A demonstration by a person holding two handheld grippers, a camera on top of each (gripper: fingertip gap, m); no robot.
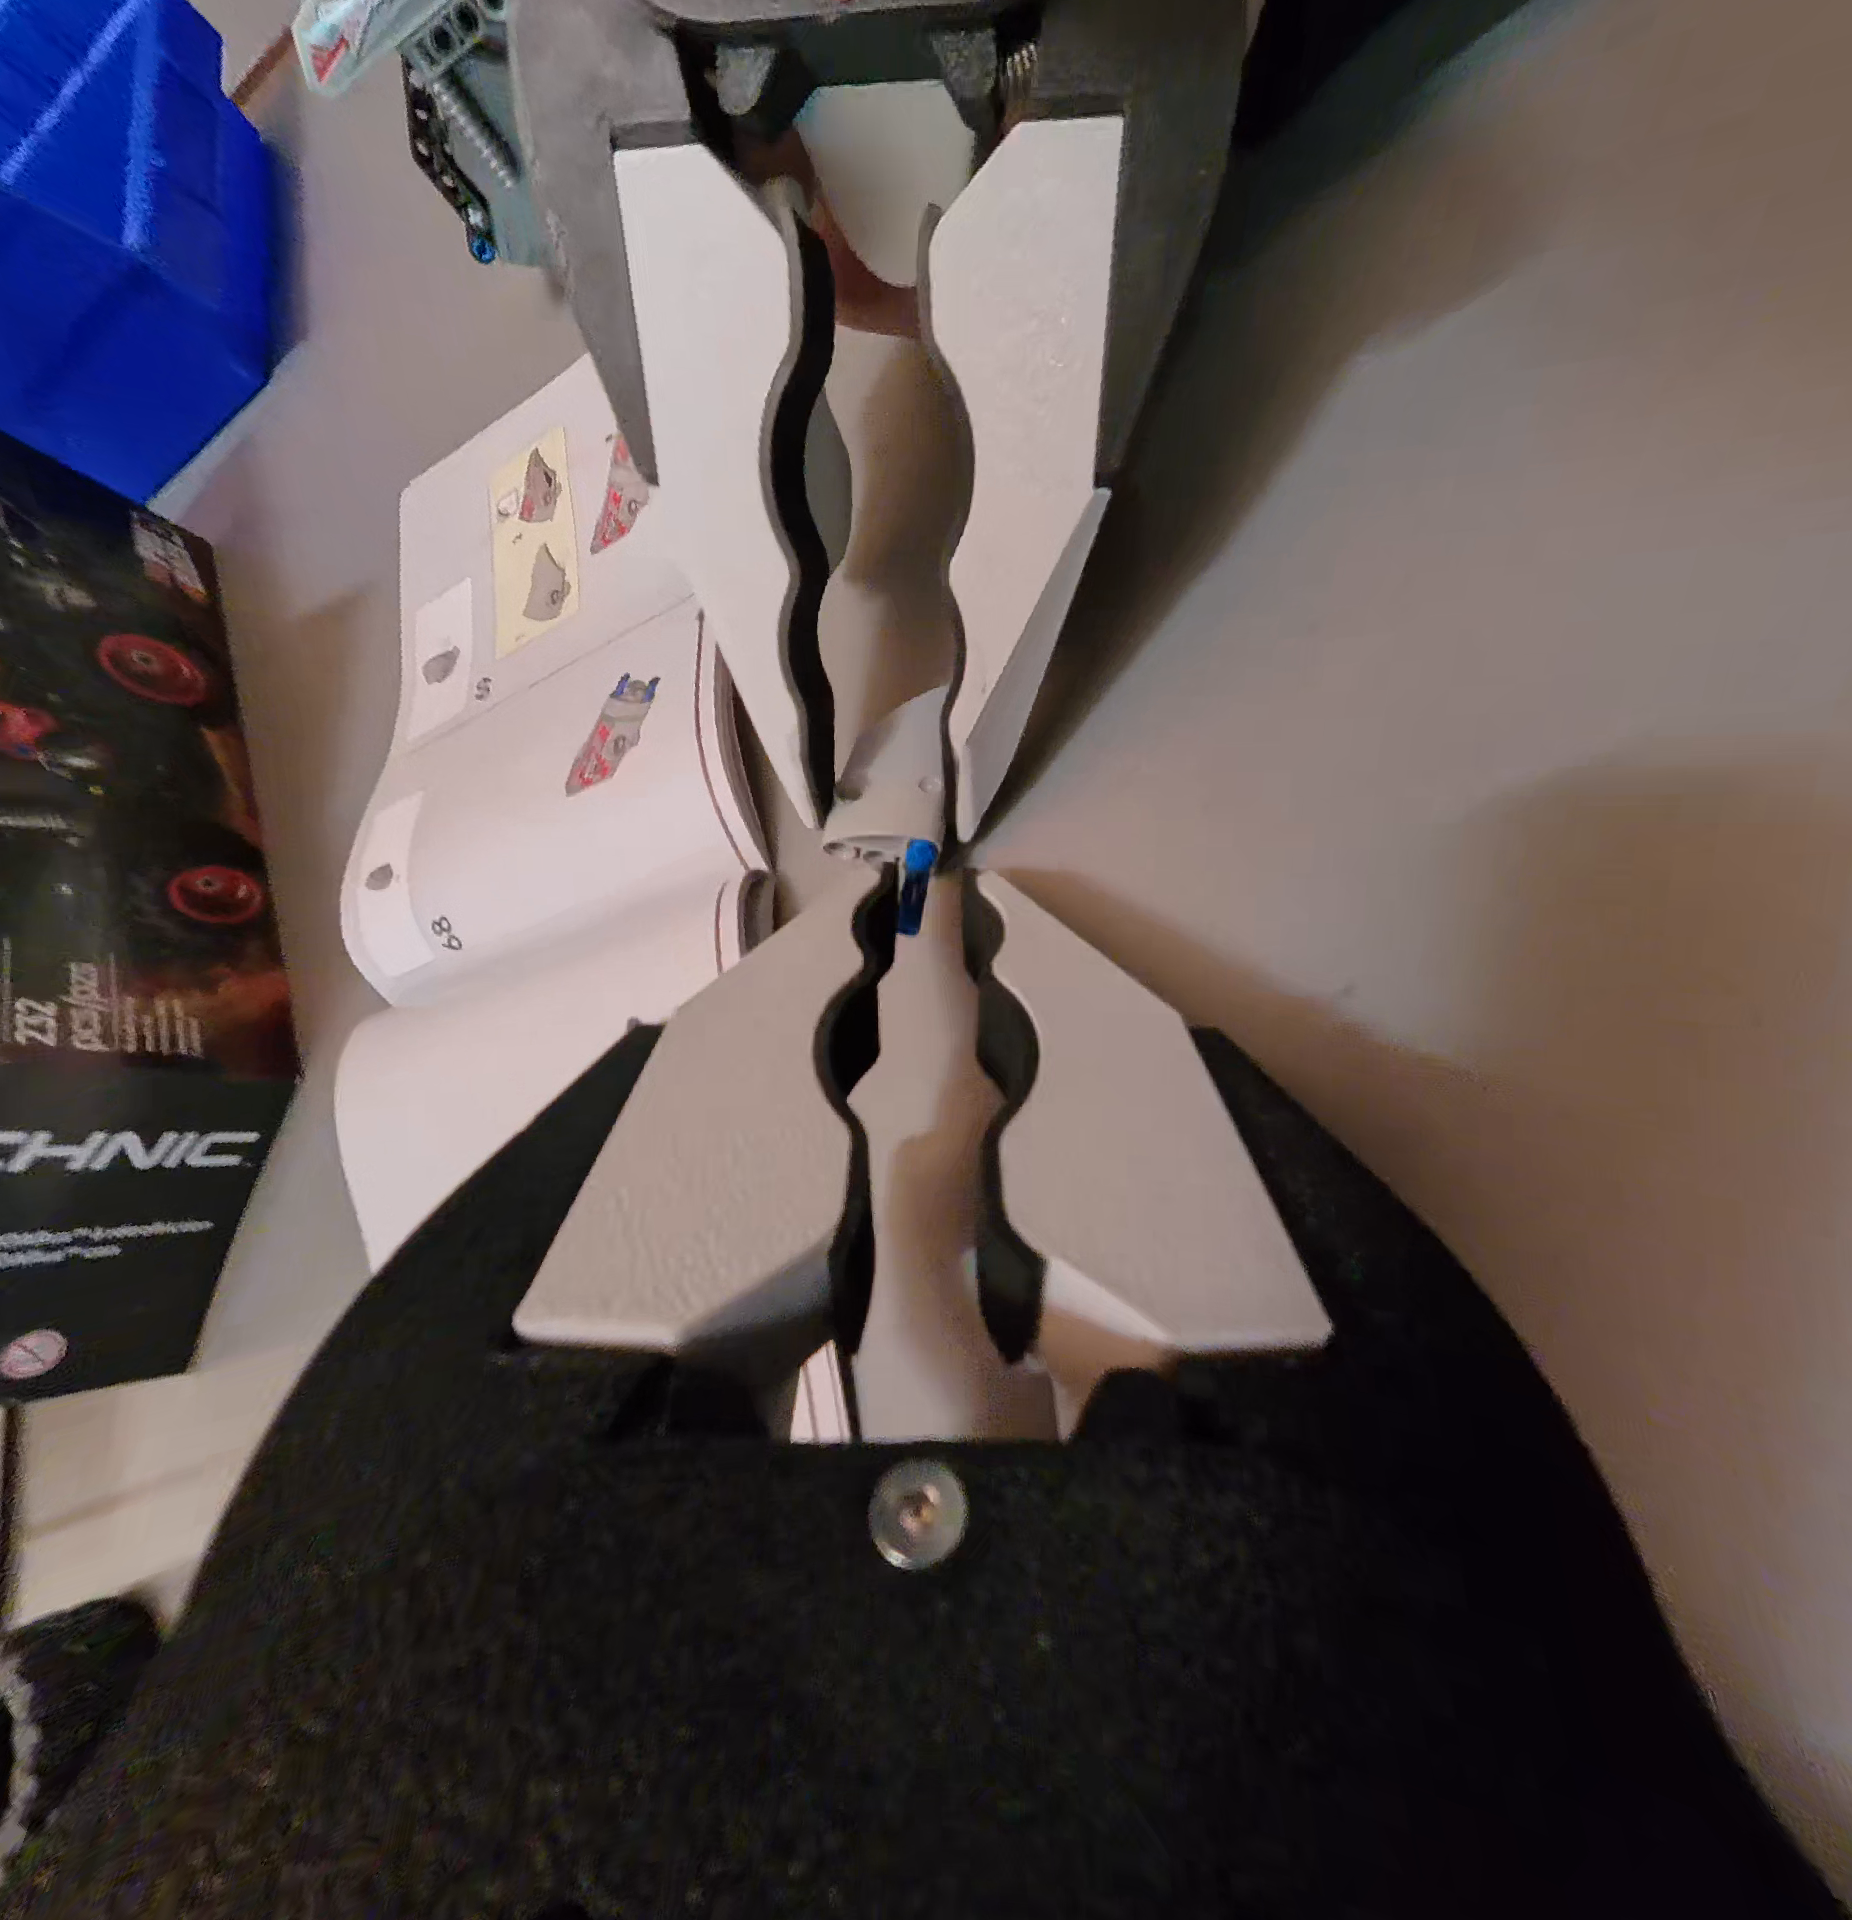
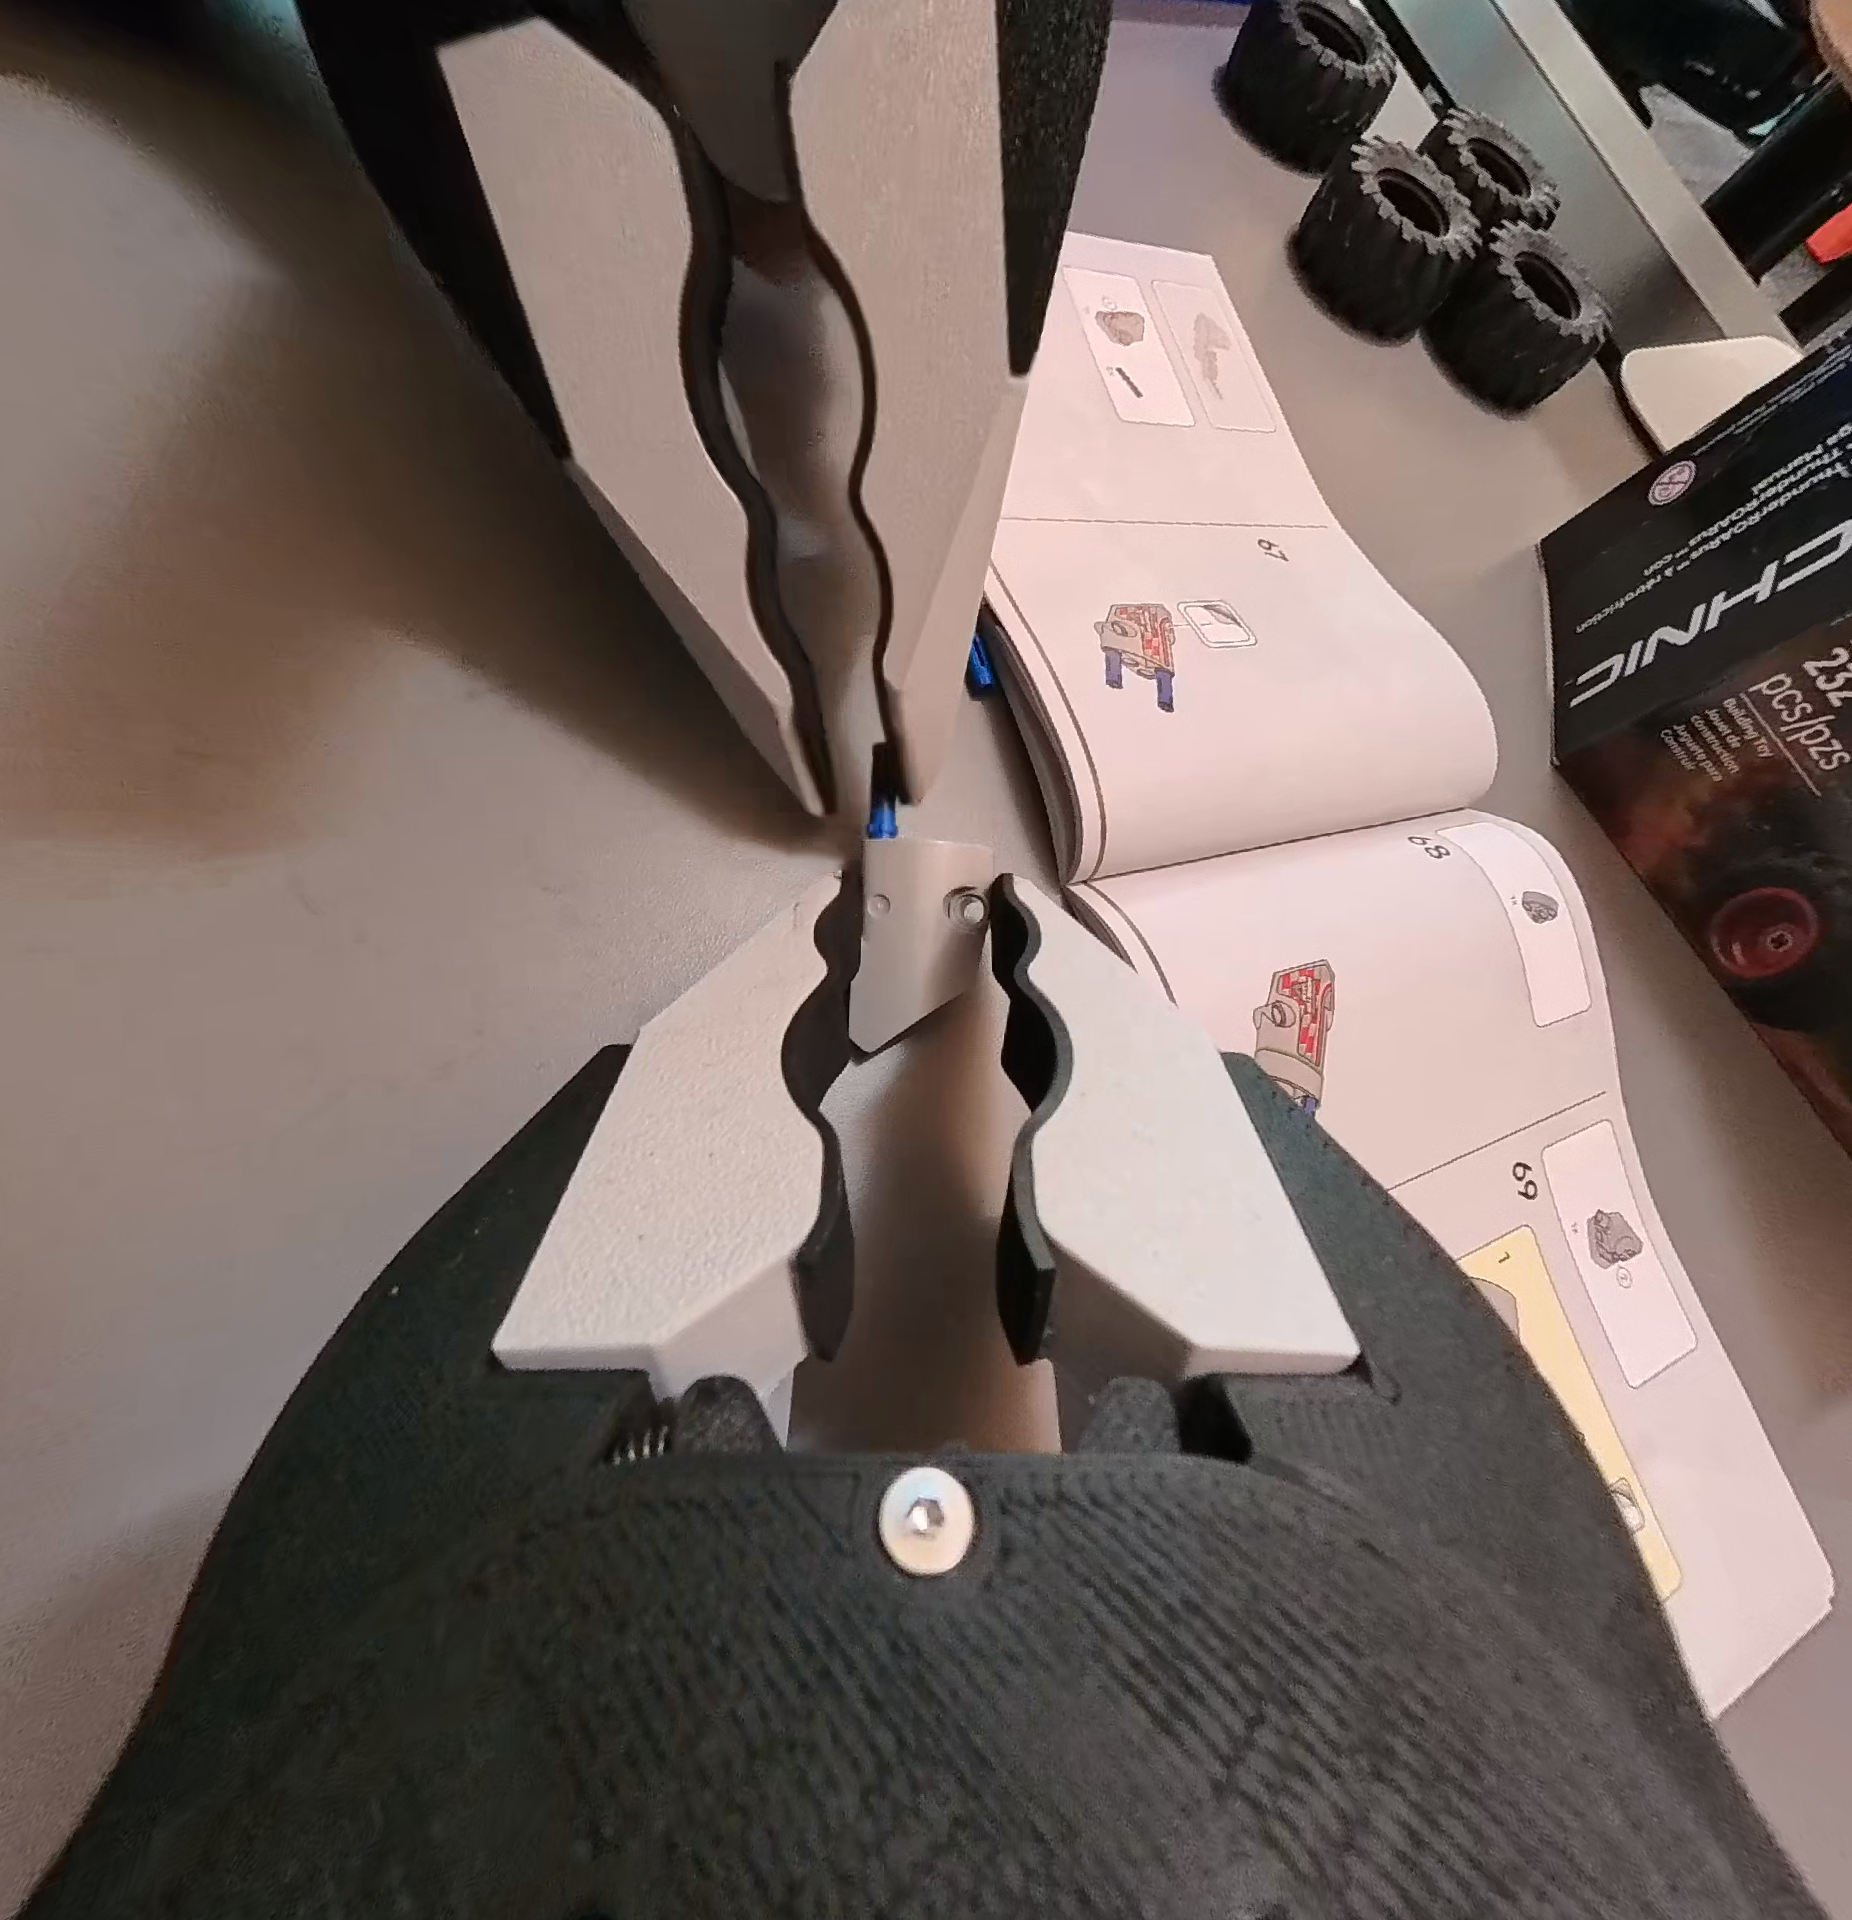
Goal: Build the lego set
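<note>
Up close, the 2 grippers meet tip to tip above the pale grey table top (image 1: 1473,727). The left gripper (image 1: 917,883) pinches a small blue lego pin (image 1: 916,883) at its fingertips, and the pin's far end sits against the end of a light grey angled lego panel piece (image 1: 891,790). That panel is clamped between the tips of the right gripper (image 2: 917,914), with a round stud showing on its face. Beside them, an open white instruction booklet (image 2: 1265,727) lies on the table. Farther off stands a black lego box with red wheels pictured on it (image 2: 1732,748), and 4 black knobbly rubber tyres (image 2: 1441,218) are grouped behind it. In the left wrist view a blue plastic bin (image 1: 101,229) sits at the table's edge, with a partly built grey lego assembly (image 1: 454,135) near it.
</note>
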